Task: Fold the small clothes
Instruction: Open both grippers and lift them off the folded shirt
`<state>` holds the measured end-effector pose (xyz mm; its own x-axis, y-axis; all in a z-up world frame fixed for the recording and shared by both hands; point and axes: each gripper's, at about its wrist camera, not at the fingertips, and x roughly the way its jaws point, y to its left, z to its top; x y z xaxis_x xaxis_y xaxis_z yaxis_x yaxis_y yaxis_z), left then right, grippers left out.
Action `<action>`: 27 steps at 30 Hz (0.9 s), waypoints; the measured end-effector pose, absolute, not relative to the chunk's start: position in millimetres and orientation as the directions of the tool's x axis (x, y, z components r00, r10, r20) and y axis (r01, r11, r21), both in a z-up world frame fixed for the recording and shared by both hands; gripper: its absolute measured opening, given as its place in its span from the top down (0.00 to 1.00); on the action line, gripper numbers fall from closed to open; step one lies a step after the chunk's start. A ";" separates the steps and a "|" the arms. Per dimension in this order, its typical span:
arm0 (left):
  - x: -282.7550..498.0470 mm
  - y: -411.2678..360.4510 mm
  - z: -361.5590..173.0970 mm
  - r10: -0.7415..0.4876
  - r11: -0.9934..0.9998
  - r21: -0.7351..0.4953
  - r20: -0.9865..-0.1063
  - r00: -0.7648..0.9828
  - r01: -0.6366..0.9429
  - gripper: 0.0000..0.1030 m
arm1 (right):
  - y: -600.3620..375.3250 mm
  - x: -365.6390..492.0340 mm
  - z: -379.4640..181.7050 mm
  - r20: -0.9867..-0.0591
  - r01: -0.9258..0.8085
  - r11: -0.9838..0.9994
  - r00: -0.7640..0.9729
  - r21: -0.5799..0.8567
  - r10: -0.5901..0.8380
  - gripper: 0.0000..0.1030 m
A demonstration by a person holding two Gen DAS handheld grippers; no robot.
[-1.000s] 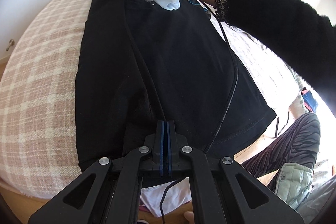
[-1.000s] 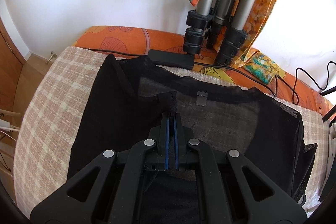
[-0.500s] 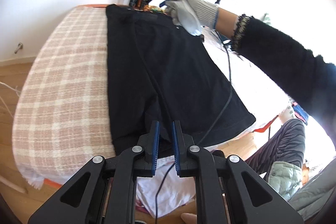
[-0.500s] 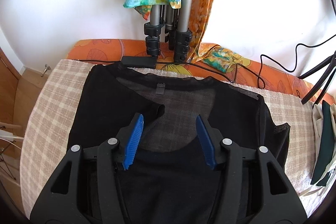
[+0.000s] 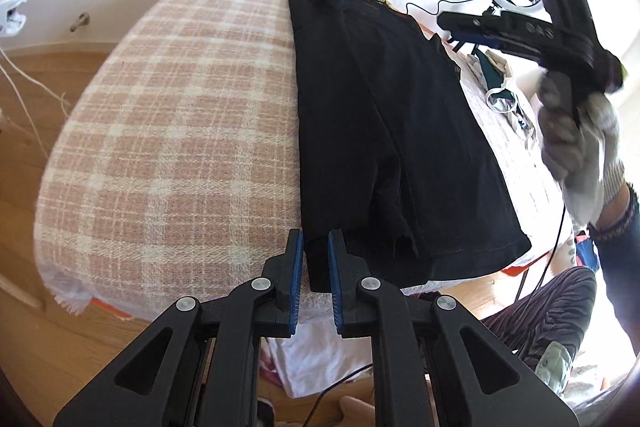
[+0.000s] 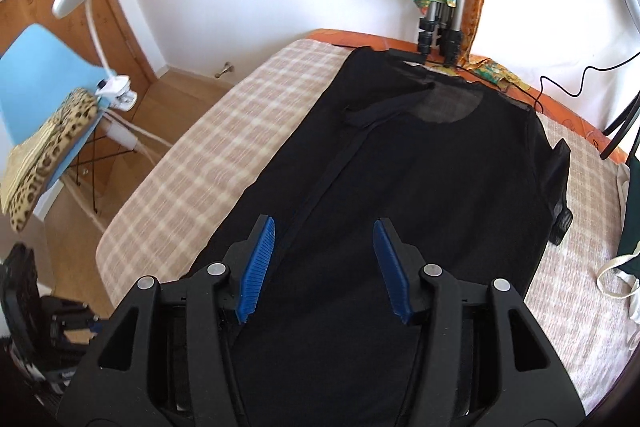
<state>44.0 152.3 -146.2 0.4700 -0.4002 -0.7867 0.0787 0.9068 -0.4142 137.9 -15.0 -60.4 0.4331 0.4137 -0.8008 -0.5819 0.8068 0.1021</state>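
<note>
A black top (image 5: 384,115) lies flat on the pink plaid blanket (image 5: 180,115), its left side folded inward along a lengthwise crease; it also shows in the right wrist view (image 6: 420,195). My left gripper (image 5: 313,259) is open, its blue pads just off the hem's near left corner, holding nothing. My right gripper (image 6: 324,261) is wide open and empty, raised above the lower middle of the top. In the left wrist view the right gripper (image 5: 472,29) shows held up at the right by a gloved hand (image 5: 576,147).
Tripod legs (image 6: 438,27) with colourful scarves stand at the far edge by an orange cover (image 6: 560,107). Other clothes (image 6: 632,227) lie at the right. A blue chair (image 6: 36,83) with leopard cloth and a lamp stand at the left. A cable hangs near the front edge.
Both grippers have opened and let go of the top. Both have pulled back and up; the right one has swung away to the right of the garment.
</note>
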 end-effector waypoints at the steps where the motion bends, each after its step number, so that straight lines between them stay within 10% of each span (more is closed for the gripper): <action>1: 44.7 152.7 -148.1 -0.402 0.905 -0.419 -0.788 0.466 0.073 0.90 | -12.8 121.7 -62.4 -0.802 -0.604 0.790 0.417 0.107 0.427 0.47; 16: 45.1 156.2 -158.6 -0.436 0.876 -0.482 -0.772 0.463 0.021 0.90 | 25.1 -21.2 -143.0 -0.810 -0.797 0.599 0.302 0.074 0.502 0.47; 27: 45.5 144.3 -155.6 -0.395 0.906 -0.420 -0.791 0.468 0.055 0.94 | 28.5 -15.2 -151.7 -0.814 -0.792 0.611 0.347 0.012 0.465 0.94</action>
